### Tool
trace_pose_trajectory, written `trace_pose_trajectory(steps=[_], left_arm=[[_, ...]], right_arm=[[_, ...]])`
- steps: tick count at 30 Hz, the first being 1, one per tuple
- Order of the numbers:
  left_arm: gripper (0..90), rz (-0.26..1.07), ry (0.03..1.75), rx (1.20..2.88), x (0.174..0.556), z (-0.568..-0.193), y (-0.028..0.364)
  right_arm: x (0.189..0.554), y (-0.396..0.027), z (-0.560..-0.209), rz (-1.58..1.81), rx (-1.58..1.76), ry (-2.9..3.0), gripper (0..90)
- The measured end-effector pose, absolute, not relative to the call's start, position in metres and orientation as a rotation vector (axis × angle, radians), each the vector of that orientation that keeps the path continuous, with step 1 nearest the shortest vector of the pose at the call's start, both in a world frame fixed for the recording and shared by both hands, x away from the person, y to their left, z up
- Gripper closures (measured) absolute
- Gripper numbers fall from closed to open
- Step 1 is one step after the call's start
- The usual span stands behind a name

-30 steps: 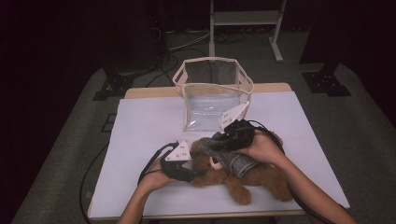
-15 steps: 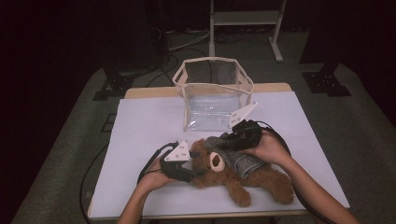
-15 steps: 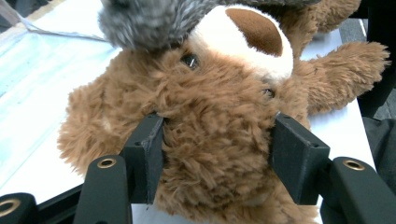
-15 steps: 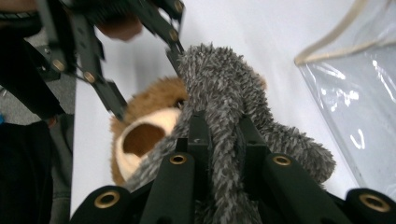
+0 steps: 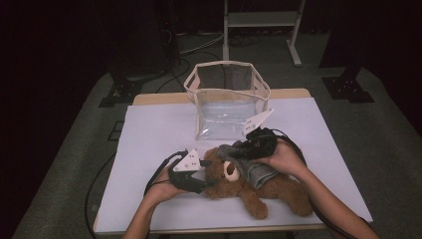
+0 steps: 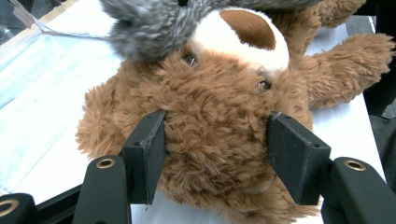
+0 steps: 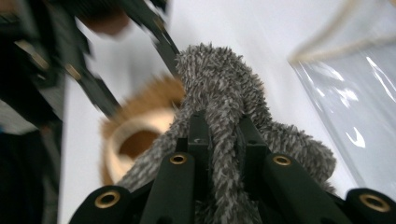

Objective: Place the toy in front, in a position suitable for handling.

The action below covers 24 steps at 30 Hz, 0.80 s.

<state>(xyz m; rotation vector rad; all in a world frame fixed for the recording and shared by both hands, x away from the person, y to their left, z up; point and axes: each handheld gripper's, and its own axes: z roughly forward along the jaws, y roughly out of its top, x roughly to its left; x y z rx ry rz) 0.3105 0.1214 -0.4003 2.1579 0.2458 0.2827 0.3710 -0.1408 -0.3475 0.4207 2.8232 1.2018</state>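
Your left gripper (image 6: 215,154) clamps the teddy bear (image 5: 249,181)'s head; your right gripper (image 7: 223,140) pinches the grey garment (image 7: 219,84) just beyond it — bear's length runs rightward, so pull along it.

High view: fixed above the person's side, looking forward and down; takes in the whole table (image 5: 149,129), the bag (image 5: 228,99) at its far side and dark floor beyond.

Left gripper view: low, just over the tabletop, facing along its own jaws, very close to the bear (image 6: 219,135); the bag's edge shows at top left.

Right gripper view: also very close, tilted, partly blurred; faces the grey cloth (image 7: 224,107), with what seems the bag at right.

All three views share the bear's head.
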Motion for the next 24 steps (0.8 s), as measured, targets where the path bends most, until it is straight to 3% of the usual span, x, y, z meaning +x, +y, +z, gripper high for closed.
trace_pose_trajectory(steps=[15,24], left_arm=[[40.5,0.306,0.317,2.138,0.320,-0.403,0.116],[40.9,0.317,0.304,2.141,0.317,-0.397,0.124]], right_arm=[[0.337,-0.167,-0.339,1.252,0.393,2.789,78.6],[0.362,-0.180,-0.357,1.207,0.546,2.757,78.9]])
